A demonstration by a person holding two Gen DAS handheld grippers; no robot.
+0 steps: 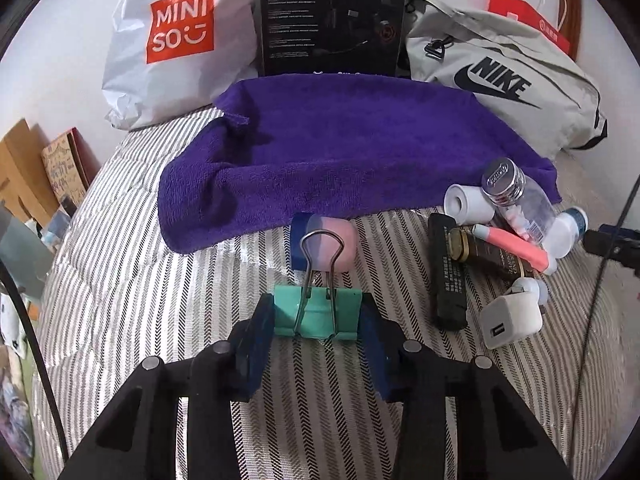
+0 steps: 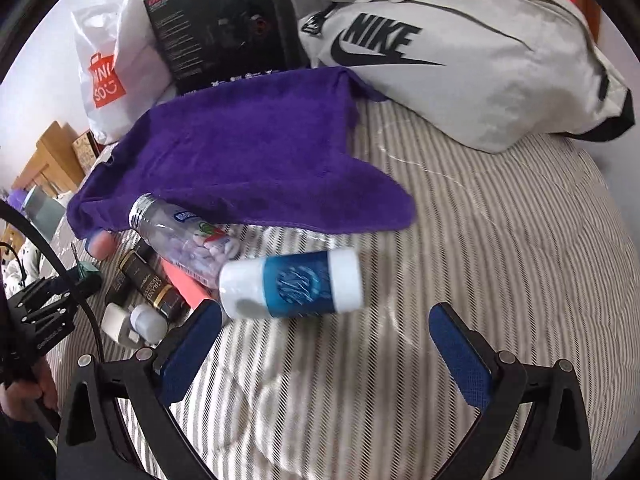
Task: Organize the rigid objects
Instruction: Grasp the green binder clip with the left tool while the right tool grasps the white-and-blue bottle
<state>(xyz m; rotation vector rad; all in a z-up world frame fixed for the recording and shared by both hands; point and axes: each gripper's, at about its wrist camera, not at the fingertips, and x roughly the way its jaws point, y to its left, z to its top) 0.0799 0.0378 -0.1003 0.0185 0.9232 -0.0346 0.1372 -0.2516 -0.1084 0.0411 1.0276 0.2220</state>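
Observation:
My left gripper (image 1: pixel 318 314) is shut on a teal binder clip (image 1: pixel 318 314), held just above the striped bed cover, its wire handle pointing away. Just beyond it lies a pink and blue eraser-like block (image 1: pixel 326 246). To the right is a pile: a clear bottle with a silver cap (image 1: pixel 516 196), a white roll (image 1: pixel 466 202), a black bar (image 1: pixel 448 276), a brown tube (image 1: pixel 484 250), a pink marker (image 1: pixel 512 246) and a white USB charger (image 1: pixel 510 318). My right gripper (image 2: pixel 326 338) is open, and a white and blue bottle (image 2: pixel 296 284) lies on its side just ahead of its left finger.
A purple towel (image 1: pixel 340 152) is spread behind the objects. Behind it stand a white Miniso bag (image 1: pixel 176 40), a black box (image 1: pixel 332 16) and a grey Nike bag (image 1: pixel 504 84). Striped bed cover (image 2: pixel 480 240) lies bare to the right. A hand (image 2: pixel 24 396) holds the other gripper at left.

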